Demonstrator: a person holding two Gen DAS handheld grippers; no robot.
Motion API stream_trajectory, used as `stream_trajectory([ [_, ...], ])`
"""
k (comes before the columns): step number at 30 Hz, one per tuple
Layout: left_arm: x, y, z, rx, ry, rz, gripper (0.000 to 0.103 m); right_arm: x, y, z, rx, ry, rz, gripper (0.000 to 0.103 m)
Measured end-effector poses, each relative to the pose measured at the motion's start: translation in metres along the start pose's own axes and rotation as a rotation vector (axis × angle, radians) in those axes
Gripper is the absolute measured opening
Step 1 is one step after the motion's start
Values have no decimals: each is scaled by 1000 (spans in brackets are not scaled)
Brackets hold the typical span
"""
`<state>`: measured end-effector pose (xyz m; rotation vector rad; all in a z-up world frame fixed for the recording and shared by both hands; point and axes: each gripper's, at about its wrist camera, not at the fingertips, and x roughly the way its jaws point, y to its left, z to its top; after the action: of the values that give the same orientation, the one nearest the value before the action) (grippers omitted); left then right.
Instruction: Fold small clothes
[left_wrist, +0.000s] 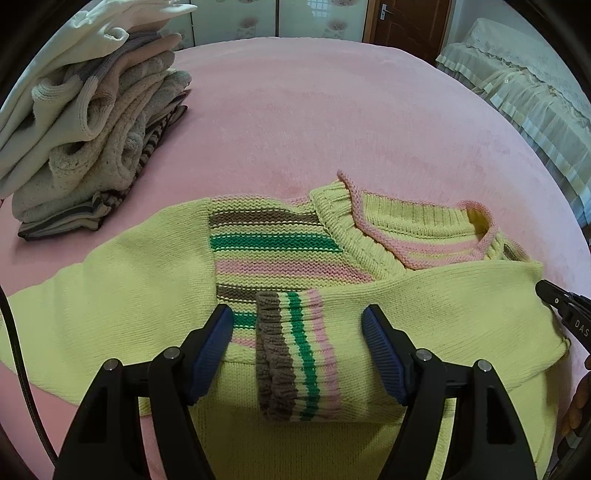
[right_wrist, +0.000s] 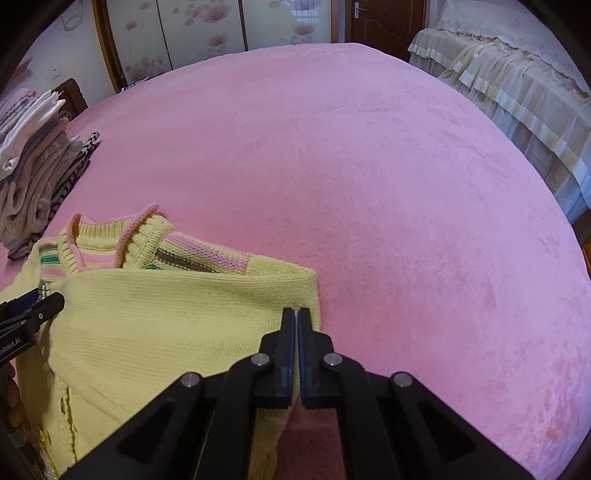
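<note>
Our right tongs (right_wrist: 296, 314) pinch the sweater (right_wrist: 177, 317) at its right edge on the bed (right_wrist: 406, 184), left tongs (left_wrist: 297, 321) spread astride the striped cuff (left_wrist: 295, 350), open bed beyond.

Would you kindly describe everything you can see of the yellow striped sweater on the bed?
The yellow striped sweater is a knitted child's pullover, pale yellow-green with brown, green and pink bands on the chest and on the ribbed cuff; its ribbed collar is edged in pink. It lies flat on the pink bedspread, one sleeve folded across the body, the other spread out to the side. The open left gripper straddles the cuff; the shut right gripper is at the sweater's folded side edge.
</note>
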<state>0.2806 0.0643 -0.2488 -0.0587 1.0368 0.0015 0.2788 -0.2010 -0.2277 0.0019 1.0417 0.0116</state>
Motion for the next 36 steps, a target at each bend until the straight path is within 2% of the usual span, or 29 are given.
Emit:
stream_trajectory([
  [5, -2, -1, 1, 0, 6, -2, 73, -2, 3, -1, -7, 0, -18, 0],
  [8, -5, -2, 4, -1, 19, -6, 77, -9, 4, 0, -3, 9, -8, 4],
  [15, -25, -5, 6, -2, 19, -10, 85, -37, 9, -2, -4, -4, 24, 4],
  [18, -42, -4, 7, -13, 0, -20, 86, -57, 16, -6, -22, -28, 39, 6],
  [26, -97, 0, 4, -15, -43, -36, 86, -105, 39, -21, -65, -78, 84, 20],
  [30, -129, 1, -7, 12, -52, 18, 86, -134, 51, -28, -80, -109, 107, 21],
  [36, -179, 9, -32, 16, -83, 26, 86, -175, 73, -43, -97, -150, 160, 21],
])
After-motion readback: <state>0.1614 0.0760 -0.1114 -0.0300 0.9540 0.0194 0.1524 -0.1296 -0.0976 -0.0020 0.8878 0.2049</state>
